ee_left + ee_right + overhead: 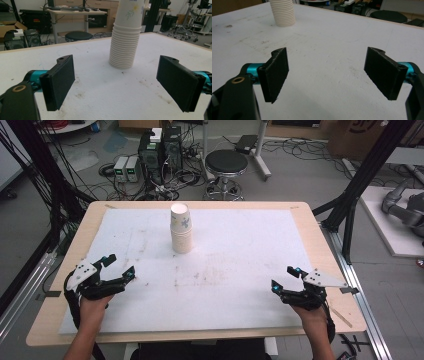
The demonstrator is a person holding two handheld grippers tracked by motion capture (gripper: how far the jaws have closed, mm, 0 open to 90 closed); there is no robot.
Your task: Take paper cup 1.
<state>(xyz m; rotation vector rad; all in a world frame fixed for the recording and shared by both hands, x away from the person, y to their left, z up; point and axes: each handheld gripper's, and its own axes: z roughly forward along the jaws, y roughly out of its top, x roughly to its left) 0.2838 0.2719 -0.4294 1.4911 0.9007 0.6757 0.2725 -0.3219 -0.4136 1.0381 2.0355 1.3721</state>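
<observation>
Far centre on the white mat stands the stack of paper cups (181, 229); left gripper (116, 267) and right gripper (285, 278) wait near, both released, empty. Next, I reckon: reach in.

The person's forearms come in from the near edge, one at each side, well apart. The left tongs (116, 268) sit low with jaws spread wide and nothing between them. The right tongs (285, 278) likewise stand wide open and empty, jaws pointing forward and inward.
</observation>
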